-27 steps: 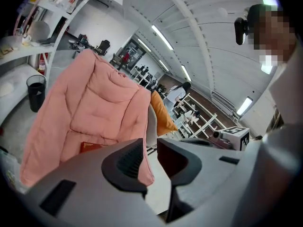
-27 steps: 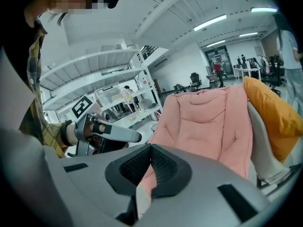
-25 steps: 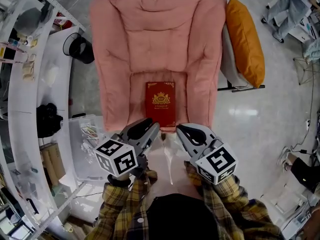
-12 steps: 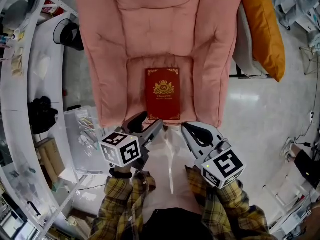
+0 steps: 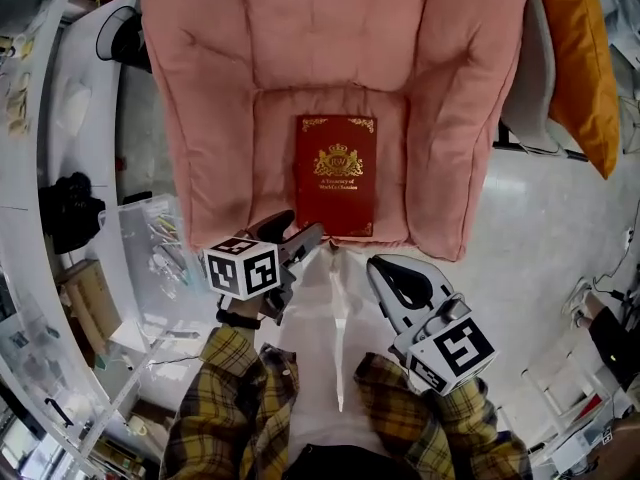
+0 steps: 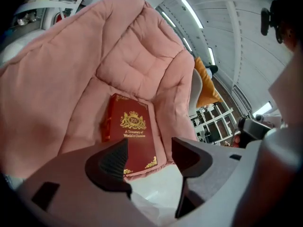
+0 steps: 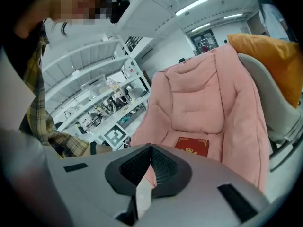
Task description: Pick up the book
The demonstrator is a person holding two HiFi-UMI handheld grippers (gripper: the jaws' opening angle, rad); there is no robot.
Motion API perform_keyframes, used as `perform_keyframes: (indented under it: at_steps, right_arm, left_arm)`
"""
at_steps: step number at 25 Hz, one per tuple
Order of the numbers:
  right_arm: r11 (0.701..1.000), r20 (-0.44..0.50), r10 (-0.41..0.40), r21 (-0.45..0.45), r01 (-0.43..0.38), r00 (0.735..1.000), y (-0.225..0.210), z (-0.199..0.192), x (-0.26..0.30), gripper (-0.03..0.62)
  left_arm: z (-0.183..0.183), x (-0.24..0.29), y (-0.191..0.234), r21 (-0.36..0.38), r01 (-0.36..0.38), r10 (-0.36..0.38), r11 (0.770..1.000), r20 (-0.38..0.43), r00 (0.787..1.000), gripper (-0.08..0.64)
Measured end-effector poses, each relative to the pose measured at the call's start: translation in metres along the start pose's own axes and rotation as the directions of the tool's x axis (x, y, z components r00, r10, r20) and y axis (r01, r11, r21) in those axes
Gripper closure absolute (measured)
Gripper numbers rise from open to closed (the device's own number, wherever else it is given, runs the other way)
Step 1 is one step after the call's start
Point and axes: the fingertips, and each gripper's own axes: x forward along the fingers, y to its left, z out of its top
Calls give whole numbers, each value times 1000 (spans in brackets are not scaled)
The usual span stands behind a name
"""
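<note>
Approach stage. Left gripper [image 5: 296, 234], jaws just opened with nothing between them, sits at seven o'clock of the book [image 5: 336, 175]. Right gripper [image 5: 386, 271] is closed and empty. Next move: straddle the book's near edge, then clamp.

A red book [image 5: 336, 176] with gold print is seen lying flat on the seat of a pink padded chair [image 5: 220, 88], just ahead of the left tool [image 5: 293, 232]. The left tool's jaws are held apart, having just been opening, and nothing is seen between them. The book's near left corner is just beyond their tips; whether it is touched cannot be told. The right tool [image 5: 378, 266] is held beside the left one, short of the chair's front edge, and its jaws are seen together. Both tools are carried by arms in yellow plaid sleeves [image 5: 212, 393]. An orange cushion [image 5: 585, 58] is seen far beyond the right tool's right side. A clear plastic box [image 5: 150, 258] is seen just left of the left tool, next to a white bench [image 5: 30, 138].
</note>
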Motion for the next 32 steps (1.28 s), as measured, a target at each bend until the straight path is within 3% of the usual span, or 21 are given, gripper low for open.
perform_keyframes:
  at_steps: [7,15,23,32]
  right_arm:
    - [999,-50,19,45,-17,999,-10,-31,12,575]
    - [997,-80,57,64,-51,995,-14,-44,27,575]
    - [993,-102,99,81,-91,990,-3,-57,44,575]
    - [990,-133,109,108,-95,985,-1,-71,56,575]
  left_arm:
    - [-37,40,57,-73,-30,23,997,-100,995,267]
    - [-58,62,87,-127,-18,-3,992,-159,987,262]
    - [-89,84,98,-164,68,-109,984,-260,959,247]
    - [-97,100,114,-181,161,-211,970,-307,928,222]
